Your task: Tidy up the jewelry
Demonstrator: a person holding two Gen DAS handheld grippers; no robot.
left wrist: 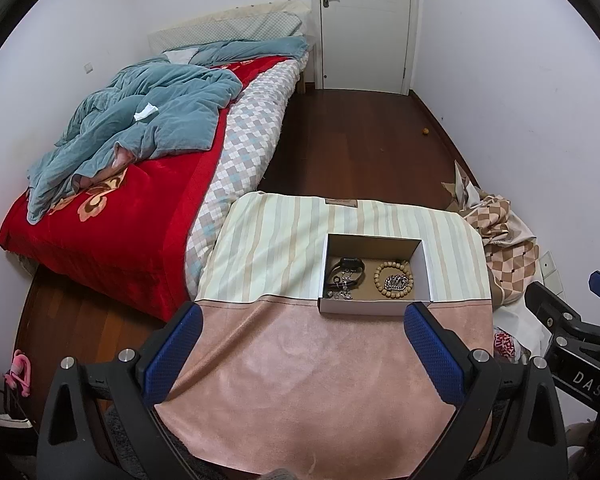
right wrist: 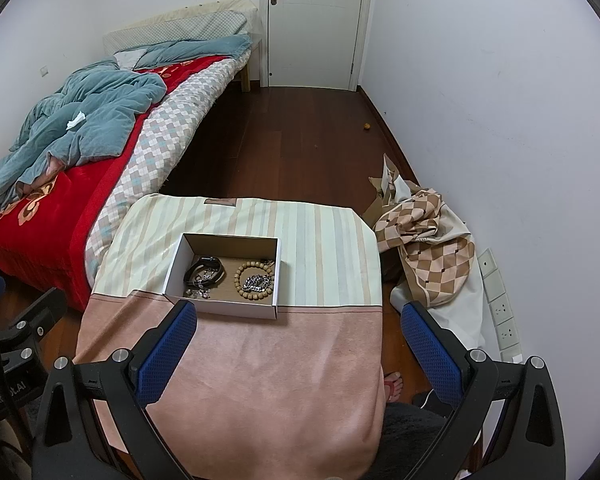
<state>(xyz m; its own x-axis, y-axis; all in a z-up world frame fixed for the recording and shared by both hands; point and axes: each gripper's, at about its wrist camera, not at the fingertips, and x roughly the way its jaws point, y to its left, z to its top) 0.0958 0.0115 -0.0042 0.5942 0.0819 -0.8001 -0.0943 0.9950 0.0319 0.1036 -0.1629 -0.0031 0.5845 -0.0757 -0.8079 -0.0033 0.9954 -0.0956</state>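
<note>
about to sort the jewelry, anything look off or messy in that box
Nothing is spilled: everything sits inside the box. Its left half is a jumble, a black strap lying over small silver pieces. The silver chain lies inside the bead bracelet.

Both wrist cameras looked forward and downward from the near edge of the worktop (left wrist: 300, 380), toward the far door (right wrist: 316, 20). The left view sat further left. Both shared the box (left wrist: 374, 276), bed (right wrist: 40, 208) and floor.

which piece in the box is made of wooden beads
The bead bracelet on the box's right side, ringed around a silver chain; the pieces on the left are black straps and small metal bits.
</note>
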